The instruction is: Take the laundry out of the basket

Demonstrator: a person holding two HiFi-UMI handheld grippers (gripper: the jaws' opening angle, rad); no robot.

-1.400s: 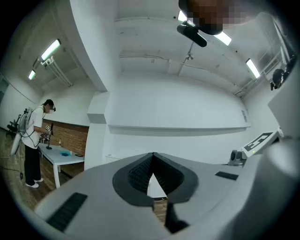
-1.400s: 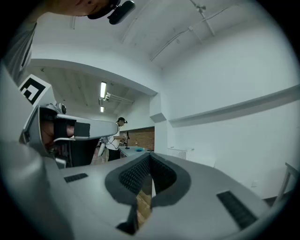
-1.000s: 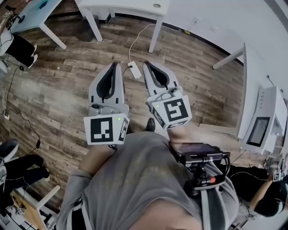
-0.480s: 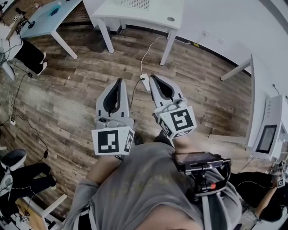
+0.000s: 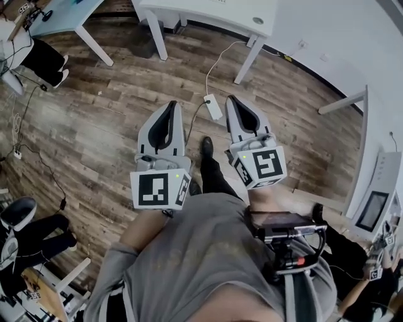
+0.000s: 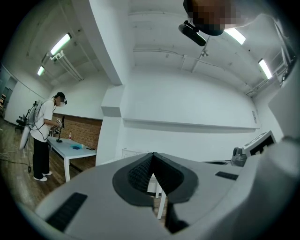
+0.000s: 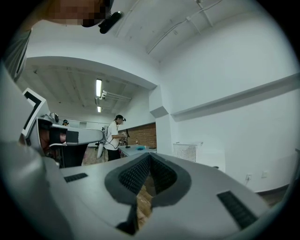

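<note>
Room: wood-plank floor (image 5: 94, 126) fills most of the head view, with a white wall along the top right. A white table (image 5: 214, 7) stands at the top edge and a pale blue table (image 5: 63, 12) at the top left.

Operator: grey shirt (image 5: 201, 264) in the lower middle, a black device (image 5: 283, 223) mounted at the chest, one dark shoe (image 5: 206, 146) forward on the floor between the two tools.

Left gripper (image 5: 170, 104): held out in front and pointing away from the body over bare floor. In its own view the jaws are pressed together at the tips (image 6: 153, 154), with nothing between them.

Right gripper (image 5: 232, 99): parallel to the left one, well apart from it, long axis also pointing forward. Jaws closed tip to tip (image 7: 149, 155) and empty.

A white power strip (image 5: 213, 107) with its cable lies on the floor between the two gripper tips.

Bystanders: one stands at a table (image 6: 43, 136), and another's legs (image 5: 25, 233) show at the lower left.

Basket and laundry: no view shows them, so orientation, look and position relative to the grippers cannot be recorded.
</note>
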